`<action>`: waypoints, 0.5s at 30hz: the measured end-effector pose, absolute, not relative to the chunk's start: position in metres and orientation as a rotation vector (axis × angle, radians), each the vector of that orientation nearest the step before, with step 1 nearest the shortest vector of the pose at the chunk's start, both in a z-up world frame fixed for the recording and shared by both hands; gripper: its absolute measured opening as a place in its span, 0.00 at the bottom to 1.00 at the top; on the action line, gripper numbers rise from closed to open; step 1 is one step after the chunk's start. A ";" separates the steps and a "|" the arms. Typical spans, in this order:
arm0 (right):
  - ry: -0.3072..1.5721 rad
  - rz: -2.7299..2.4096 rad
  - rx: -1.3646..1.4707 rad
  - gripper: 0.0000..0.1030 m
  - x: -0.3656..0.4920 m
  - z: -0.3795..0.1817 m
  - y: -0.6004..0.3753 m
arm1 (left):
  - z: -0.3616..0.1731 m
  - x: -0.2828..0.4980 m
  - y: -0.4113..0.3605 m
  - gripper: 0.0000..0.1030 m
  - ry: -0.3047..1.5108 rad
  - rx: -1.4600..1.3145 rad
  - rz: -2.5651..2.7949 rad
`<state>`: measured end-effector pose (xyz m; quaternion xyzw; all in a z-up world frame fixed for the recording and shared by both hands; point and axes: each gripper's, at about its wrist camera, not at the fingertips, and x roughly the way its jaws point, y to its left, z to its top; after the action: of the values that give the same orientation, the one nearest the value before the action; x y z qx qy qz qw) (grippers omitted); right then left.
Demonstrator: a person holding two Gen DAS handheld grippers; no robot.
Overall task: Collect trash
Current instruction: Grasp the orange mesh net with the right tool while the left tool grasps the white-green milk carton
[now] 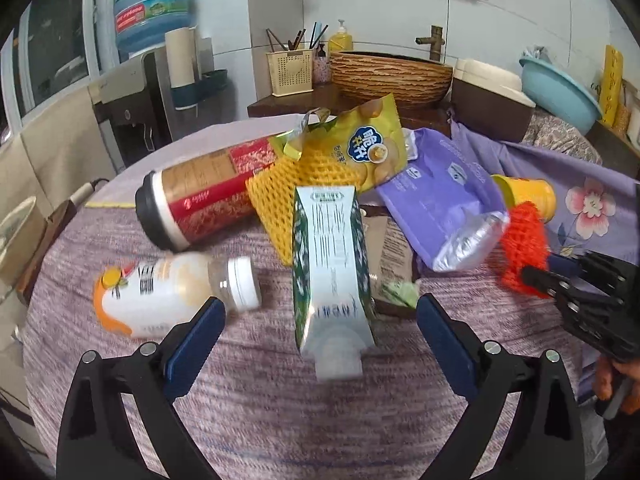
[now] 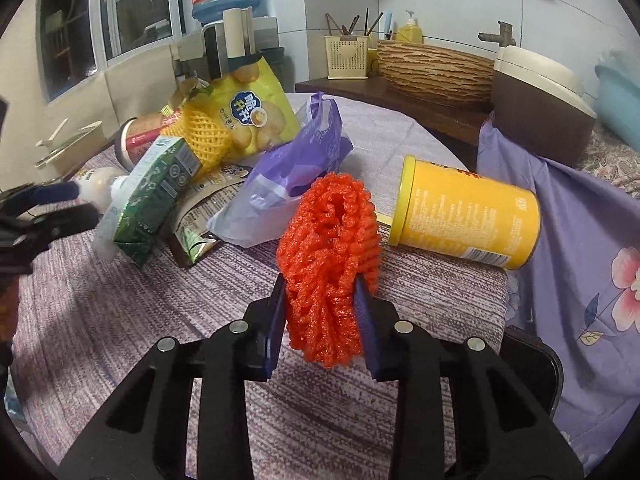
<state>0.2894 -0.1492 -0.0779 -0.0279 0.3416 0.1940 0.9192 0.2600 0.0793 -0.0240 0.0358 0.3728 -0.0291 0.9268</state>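
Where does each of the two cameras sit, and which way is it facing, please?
Left wrist: rides the left gripper, looking down its open fingers at the green carton; a hand shows.
Right wrist: rides the right gripper, looking at the red foam net pinched between its pads.
Shared: carton, net, yellow can, chip bag, each other's gripper.

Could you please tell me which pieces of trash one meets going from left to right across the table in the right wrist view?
Green carton → purple plastic bag → red foam net, pinched in the right gripper → yellow canister.
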 end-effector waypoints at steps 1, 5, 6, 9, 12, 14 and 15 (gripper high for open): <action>0.698 0.395 -0.058 0.32 0.285 -0.077 -0.151 | -0.025 0.266 0.079 0.91 0.772 0.081 -0.057; 0.678 0.382 -0.083 0.32 0.268 -0.077 -0.155 | -0.030 0.292 0.077 0.91 0.817 0.069 -0.065; 0.676 0.383 -0.087 0.32 0.263 -0.077 -0.156 | -0.032 0.295 0.078 0.89 0.827 0.063 -0.065; 0.674 0.386 -0.085 0.32 0.254 -0.079 -0.161 | -0.036 0.303 0.074 0.84 0.845 0.069 -0.072; 0.676 0.381 -0.076 0.32 0.247 -0.082 -0.165 | -0.041 0.308 0.069 0.77 0.858 0.080 -0.073; 0.673 0.377 -0.073 0.32 0.243 -0.085 -0.166 | -0.044 0.309 0.068 0.69 0.864 0.087 -0.064; 0.668 0.373 -0.074 0.32 0.240 -0.086 -0.167 | -0.044 0.308 0.068 0.63 0.861 0.091 -0.057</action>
<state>0.2396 -0.1668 -0.0855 -0.0360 0.3259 0.1817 0.9271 0.3084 0.0681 -0.0441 0.0443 0.4171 -0.0276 0.9074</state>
